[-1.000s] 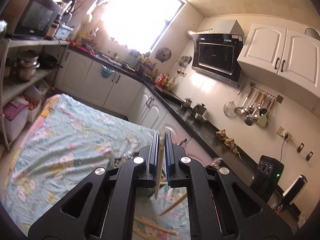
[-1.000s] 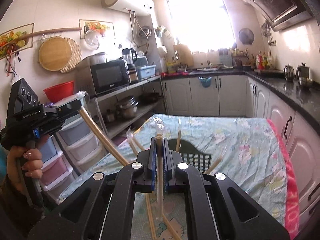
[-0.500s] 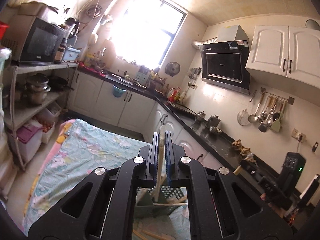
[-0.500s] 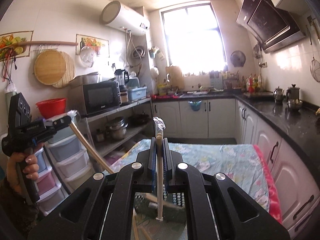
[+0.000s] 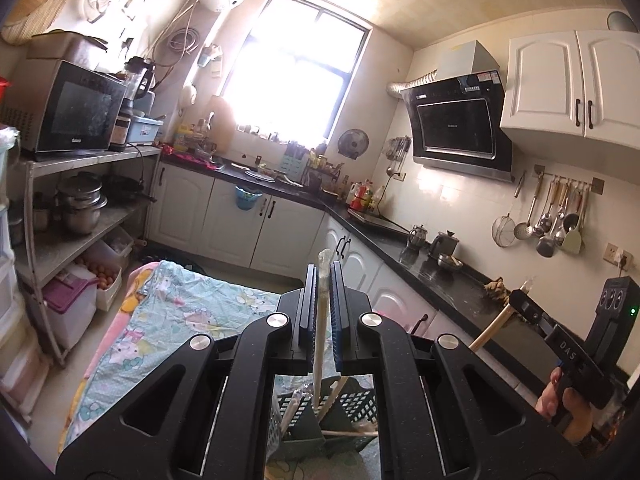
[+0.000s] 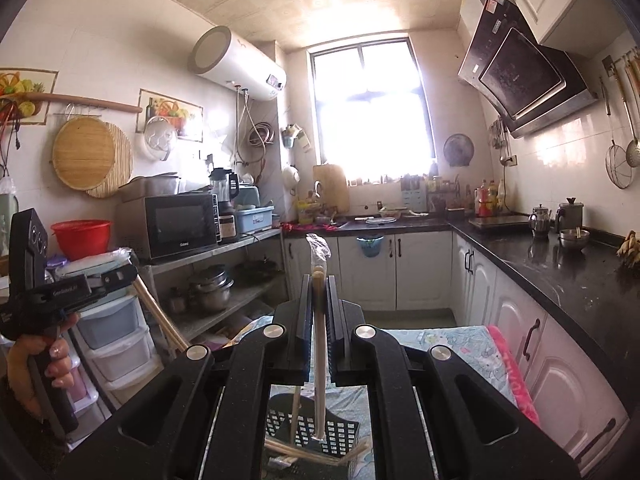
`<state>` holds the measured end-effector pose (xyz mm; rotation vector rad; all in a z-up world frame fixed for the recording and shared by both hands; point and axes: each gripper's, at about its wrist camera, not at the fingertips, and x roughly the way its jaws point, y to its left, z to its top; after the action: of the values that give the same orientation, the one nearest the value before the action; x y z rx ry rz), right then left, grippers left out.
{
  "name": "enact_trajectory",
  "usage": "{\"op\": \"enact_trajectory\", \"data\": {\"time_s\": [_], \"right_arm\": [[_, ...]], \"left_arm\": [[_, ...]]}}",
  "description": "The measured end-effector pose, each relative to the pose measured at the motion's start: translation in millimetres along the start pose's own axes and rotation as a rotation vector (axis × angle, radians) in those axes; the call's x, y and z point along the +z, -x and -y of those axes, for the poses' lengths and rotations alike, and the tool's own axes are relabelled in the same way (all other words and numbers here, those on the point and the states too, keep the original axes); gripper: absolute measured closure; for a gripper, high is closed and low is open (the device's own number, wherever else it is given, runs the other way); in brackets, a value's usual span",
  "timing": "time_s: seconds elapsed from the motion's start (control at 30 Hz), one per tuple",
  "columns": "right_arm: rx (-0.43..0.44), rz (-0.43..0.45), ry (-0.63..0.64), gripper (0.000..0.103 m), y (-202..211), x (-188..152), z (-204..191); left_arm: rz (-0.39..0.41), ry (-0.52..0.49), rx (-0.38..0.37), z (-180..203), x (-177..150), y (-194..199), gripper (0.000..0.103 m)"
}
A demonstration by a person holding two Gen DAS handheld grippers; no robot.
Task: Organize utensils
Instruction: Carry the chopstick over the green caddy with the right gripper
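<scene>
My left gripper [image 5: 321, 280] is shut on a plastic-wrapped pair of wooden chopsticks [image 5: 320, 344], held upright with the lower end inside a dark slotted utensil basket [image 5: 352, 404]. My right gripper [image 6: 319, 292] is shut on another wrapped pair of chopsticks [image 6: 320, 380], upright with its tip just above the same basket [image 6: 340, 436]. Other chopsticks lean in the basket [image 5: 296, 412] and lie across it [image 6: 292, 450]. Each gripper shows in the other's view, the right one [image 5: 520, 304] and the left one [image 6: 120, 276], both holding chopsticks.
The basket stands on a table with a light blue cartoon cloth [image 5: 184, 316]. A black counter [image 6: 560, 276] with white cabinets runs along the right. A metal shelf [image 5: 80, 220] with pots and a microwave [image 6: 180, 224] stands at the left.
Both grippers tilted up to level and brought their chopsticks upright over the basket. The left pair's lower end has gone down into the basket; the right pair's tip has moved above it.
</scene>
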<state>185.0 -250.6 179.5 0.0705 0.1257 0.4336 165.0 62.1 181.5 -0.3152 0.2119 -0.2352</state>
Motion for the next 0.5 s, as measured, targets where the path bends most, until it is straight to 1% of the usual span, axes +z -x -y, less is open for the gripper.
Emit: {"op": "enact_trajectory", "data": {"time_s": [0.2,0.5], "right_arm": [[-0.006,-0.027,-0.017,0.097,-16.1,-13.4,4.5],[-0.015,-0.058,-0.026,0.097,-30.0,-34.0,5.6]], "left_arm": [[-0.025,-0.019,0.016,3.5,-12.2,-17.3,0.1],[-0.071,-0.049,0.02,10.8,-32.5,-35.6,0.1]]}}
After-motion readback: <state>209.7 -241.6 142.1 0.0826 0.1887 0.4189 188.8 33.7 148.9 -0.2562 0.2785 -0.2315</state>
